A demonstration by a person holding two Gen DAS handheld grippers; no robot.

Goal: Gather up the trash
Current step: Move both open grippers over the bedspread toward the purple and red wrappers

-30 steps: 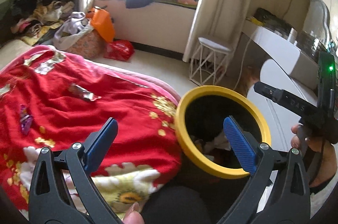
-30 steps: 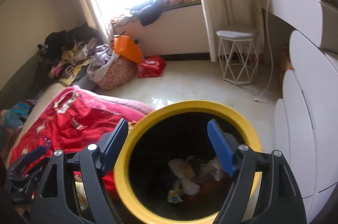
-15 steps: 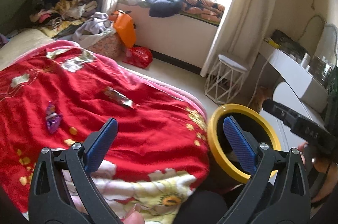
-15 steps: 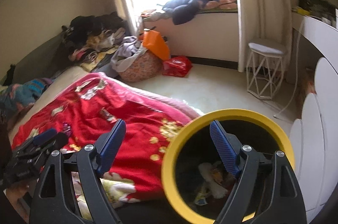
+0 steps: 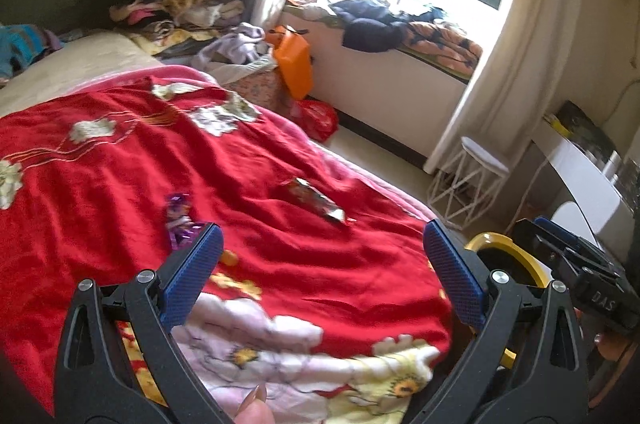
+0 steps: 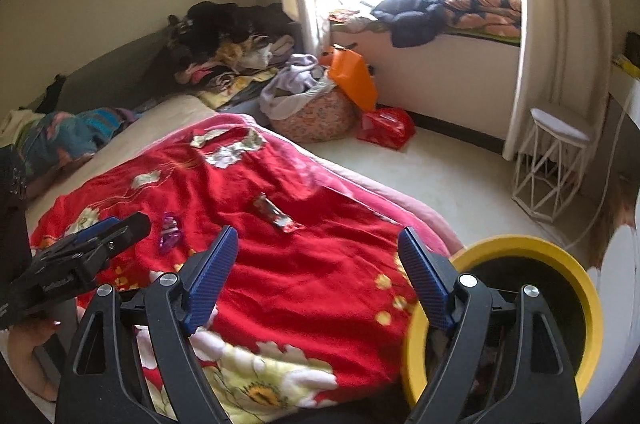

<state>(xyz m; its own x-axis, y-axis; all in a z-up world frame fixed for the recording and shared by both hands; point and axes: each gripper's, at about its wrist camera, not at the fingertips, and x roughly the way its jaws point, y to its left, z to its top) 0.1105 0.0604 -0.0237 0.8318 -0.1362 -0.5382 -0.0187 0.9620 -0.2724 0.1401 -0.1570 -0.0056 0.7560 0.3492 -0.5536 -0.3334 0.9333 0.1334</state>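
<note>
Trash wrappers, silver [image 5: 316, 199] and purple [image 5: 180, 220], lie mid-frame on red blanket [image 5: 120, 160]; your left gripper [image 5: 320, 264] and right gripper [image 6: 318, 264] jaws wide, empty, facing them; yellow bin [image 6: 588, 288] lower right for drop-off.

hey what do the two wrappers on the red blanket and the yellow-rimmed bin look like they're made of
Purple wrapper: probably metallised foil or cellophane; it looks crinkled and glinting.
Long wrapper: likely printed plastic film with a shiny finish and twisted ends; blur hides the print.
Yellow-rimmed bin: seemingly moulded plastic, with a smooth, even-coloured rim and a dark inside.
Red blanket: soft plush fabric, matte and rumpled.
</note>
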